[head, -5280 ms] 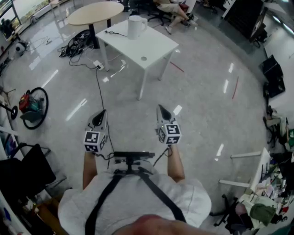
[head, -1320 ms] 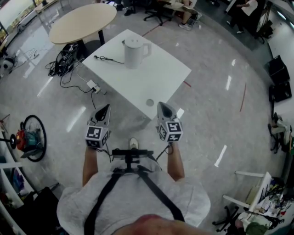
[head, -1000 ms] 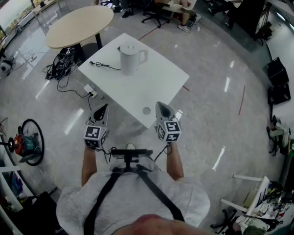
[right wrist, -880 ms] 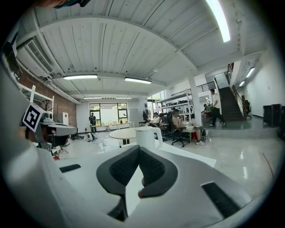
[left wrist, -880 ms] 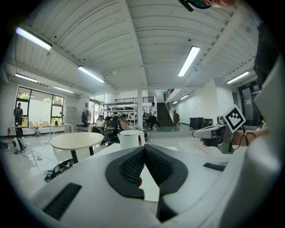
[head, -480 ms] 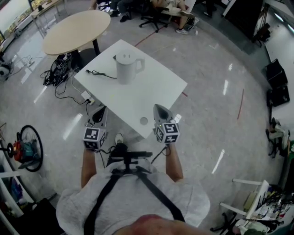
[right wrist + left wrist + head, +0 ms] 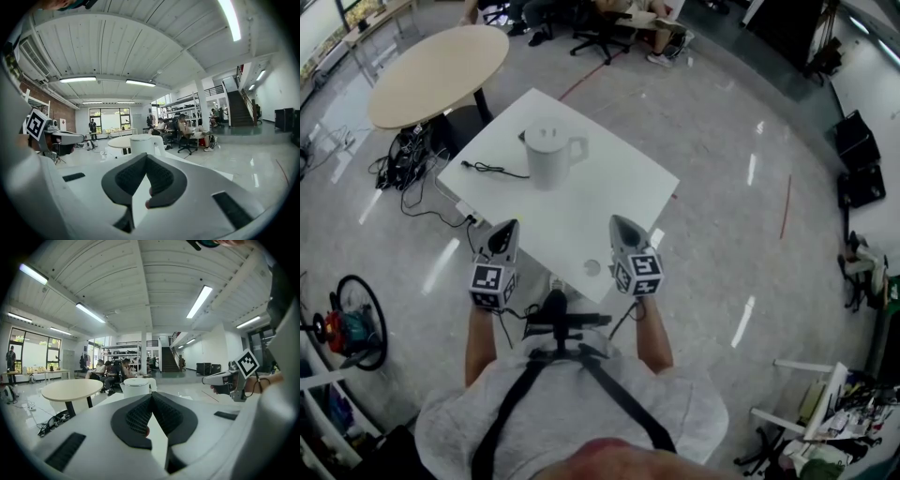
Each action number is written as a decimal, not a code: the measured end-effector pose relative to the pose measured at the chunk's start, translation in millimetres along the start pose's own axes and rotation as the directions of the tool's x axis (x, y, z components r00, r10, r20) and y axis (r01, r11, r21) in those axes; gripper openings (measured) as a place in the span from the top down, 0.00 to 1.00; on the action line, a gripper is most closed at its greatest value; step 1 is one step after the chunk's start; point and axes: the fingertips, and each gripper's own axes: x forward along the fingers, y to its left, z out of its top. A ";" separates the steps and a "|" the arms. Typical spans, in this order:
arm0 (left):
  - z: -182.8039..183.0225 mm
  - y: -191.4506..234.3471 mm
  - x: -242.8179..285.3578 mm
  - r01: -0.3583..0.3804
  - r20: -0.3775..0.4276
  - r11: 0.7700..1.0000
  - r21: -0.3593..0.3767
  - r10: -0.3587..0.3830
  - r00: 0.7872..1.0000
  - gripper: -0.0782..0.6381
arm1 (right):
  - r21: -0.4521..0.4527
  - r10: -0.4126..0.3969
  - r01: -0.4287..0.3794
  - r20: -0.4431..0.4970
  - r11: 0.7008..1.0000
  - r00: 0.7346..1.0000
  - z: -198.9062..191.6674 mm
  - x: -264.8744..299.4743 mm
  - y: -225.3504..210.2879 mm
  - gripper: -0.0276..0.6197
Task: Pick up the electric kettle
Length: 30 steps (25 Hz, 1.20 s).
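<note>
A: Where's the kettle?

B: The white kettle (image 7: 547, 157) stands upright on the far part of the table (image 7: 609, 202). Its handle (image 7: 578, 147) faces right, and a black cable (image 7: 492, 170) lies just beside it.

A: And the grippers?

B: The left gripper (image 7: 503, 232) and right gripper (image 7: 620, 228) are both clenched and empty at the near edge, well apart from the kettle. I'd open the right one early and approach the handle level.

Big open office, kinda like a lab: shiny floor (image 7: 722, 122), round table (image 7: 441, 61), ppl (image 7: 112, 371) sitting on office chairs (image 7: 187, 140), stairs (image 7: 168, 361) at back, long lights (image 7: 199, 301) up top, big windows (image 7: 28, 350).
</note>
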 end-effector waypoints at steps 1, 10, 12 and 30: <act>2.2 3.0 5.1 0.003 0.000 1.000 -0.005 -0.003 1.000 0.88 | 0.000 -0.005 0.005 0.002 1.000 1.000 1.3 4.4 -1.6 0.94; -8.2 18.5 43.0 0.007 -0.033 1.000 0.001 -0.007 0.999 0.88 | 0.005 -0.013 0.013 -0.011 1.000 1.000 0.3 36.2 -16.7 0.94; -8.7 20.9 49.7 0.007 -0.034 1.000 -0.007 -0.007 0.999 0.88 | 0.006 -0.016 0.016 -0.013 1.000 1.000 -0.4 42.8 -17.8 0.94; -24.9 31.7 93.7 0.050 0.004 0.998 0.027 -0.050 0.999 0.88 | -0.019 0.013 -0.014 -0.063 1.000 0.998 -16.5 100.5 -20.4 0.94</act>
